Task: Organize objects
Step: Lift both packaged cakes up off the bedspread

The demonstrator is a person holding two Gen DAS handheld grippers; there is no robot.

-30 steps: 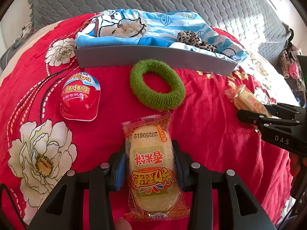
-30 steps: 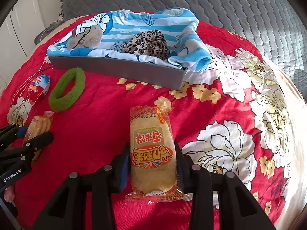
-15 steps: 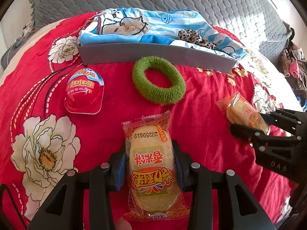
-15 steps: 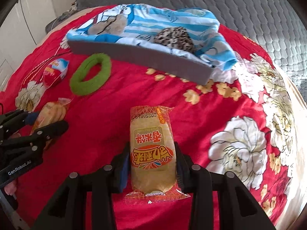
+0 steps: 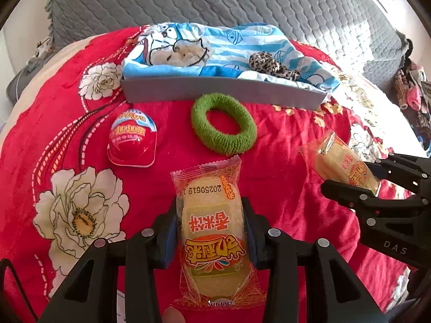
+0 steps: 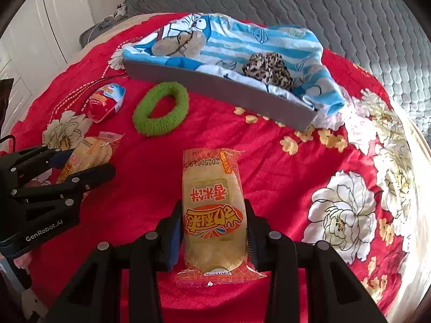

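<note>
My left gripper (image 5: 211,215) is shut on a yellow rice-cracker packet (image 5: 212,242) with orange print, held above the red bedspread. My right gripper (image 6: 212,212) is shut on a second packet of the same kind (image 6: 212,193). Each gripper shows at the edge of the other's view: the right gripper (image 5: 358,173) with its packet (image 5: 336,161), and the left gripper (image 6: 80,160) with its packet (image 6: 91,153). Ahead stands a grey tray (image 5: 223,91) lined with a blue cartoon cloth (image 5: 188,48). A leopard-print scrunchie (image 5: 272,66) lies in the tray.
A green fluffy hair ring (image 5: 223,127) lies on the bedspread just in front of the tray. A red egg-shaped toy pack (image 5: 132,141) lies to its left. A grey quilted headboard (image 5: 242,0) rises behind the tray. Clothes are piled at the far right (image 5: 412,94).
In the left wrist view, the right gripper with its packet has come leftward, closer to my left gripper. The right wrist view has rolled slightly. Both grips are unchanged.
</note>
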